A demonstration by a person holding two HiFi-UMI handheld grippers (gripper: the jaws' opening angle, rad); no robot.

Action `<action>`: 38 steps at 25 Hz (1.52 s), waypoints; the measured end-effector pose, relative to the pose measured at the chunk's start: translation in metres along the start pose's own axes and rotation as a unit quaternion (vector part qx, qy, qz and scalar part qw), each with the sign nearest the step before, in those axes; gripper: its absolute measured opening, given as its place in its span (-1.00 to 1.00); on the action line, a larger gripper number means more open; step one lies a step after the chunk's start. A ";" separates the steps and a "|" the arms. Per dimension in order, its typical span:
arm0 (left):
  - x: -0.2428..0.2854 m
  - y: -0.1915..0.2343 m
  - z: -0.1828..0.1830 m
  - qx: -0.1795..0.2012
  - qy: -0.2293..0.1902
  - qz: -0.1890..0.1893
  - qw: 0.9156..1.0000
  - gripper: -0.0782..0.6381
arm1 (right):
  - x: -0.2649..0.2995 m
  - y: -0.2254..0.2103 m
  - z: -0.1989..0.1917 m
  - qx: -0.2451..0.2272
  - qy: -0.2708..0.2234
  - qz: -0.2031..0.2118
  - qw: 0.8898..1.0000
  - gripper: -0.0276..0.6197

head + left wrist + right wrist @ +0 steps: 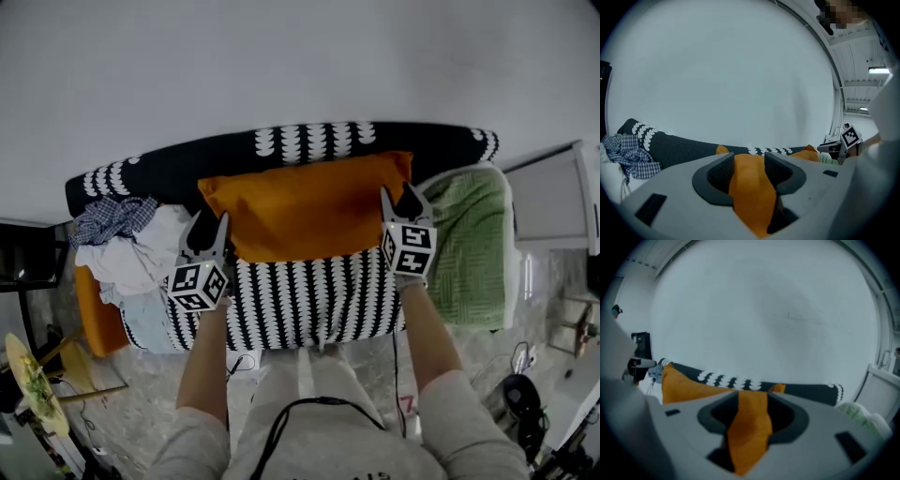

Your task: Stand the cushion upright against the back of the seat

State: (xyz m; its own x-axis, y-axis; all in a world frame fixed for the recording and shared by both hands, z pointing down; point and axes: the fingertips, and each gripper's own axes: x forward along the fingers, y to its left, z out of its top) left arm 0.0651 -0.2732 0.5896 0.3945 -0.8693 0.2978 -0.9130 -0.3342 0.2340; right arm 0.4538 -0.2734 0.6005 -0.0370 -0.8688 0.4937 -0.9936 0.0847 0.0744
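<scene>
Orange cushion (pixel 309 206) sits lengthwise at the rear of the striped seat (pixel 300 305), with its far long edge against the dark backrest (pixel 178 167) of the sofa. Left gripper (pixel 209 225) is at the cushion's near left corner. The left gripper view shows its jaws clamped on a fold of orange fabric. Right gripper (pixel 398 202) is at the cushion's right end. The right gripper view shows its jaws likewise closed on a strip of the orange cover. A heap of clothes (pixel 131 248) lies on the seat to the left of the cushion. A green throw (pixel 473 244) lies to its right.
</scene>
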 end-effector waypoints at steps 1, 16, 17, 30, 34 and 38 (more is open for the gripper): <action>-0.003 -0.003 -0.002 -0.003 0.003 -0.004 1.000 -0.17 | -0.004 0.008 -0.001 0.000 0.001 0.016 1.000 -0.30; -0.065 -0.096 0.020 -0.070 0.010 -0.119 0.990 -0.64 | -0.113 0.148 0.023 -0.011 -0.028 0.261 0.965 -0.86; -0.071 -0.102 0.023 -0.070 0.010 -0.126 0.990 -0.66 | -0.121 0.154 0.027 -0.004 -0.032 0.271 0.962 -0.86; -0.121 -0.148 0.060 -0.077 -0.008 -0.167 0.983 -0.71 | -0.204 0.180 0.069 0.026 -0.057 0.326 0.943 -0.86; -0.132 -0.160 0.067 -0.081 -0.013 -0.181 0.980 -0.71 | -0.222 0.180 0.071 0.033 -0.056 0.326 0.943 -0.86; -0.137 -0.169 0.078 -0.095 -0.025 -0.194 0.976 -0.71 | -0.232 0.181 0.077 0.051 -0.058 0.326 0.942 -0.86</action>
State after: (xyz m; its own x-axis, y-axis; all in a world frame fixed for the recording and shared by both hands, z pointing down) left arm 0.1576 -0.1262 0.4369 0.6974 -0.7084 0.1087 -0.6577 -0.5723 0.4898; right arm 0.2748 -0.0945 0.4328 -0.6487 -0.6967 0.3063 -0.7604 0.5766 -0.2989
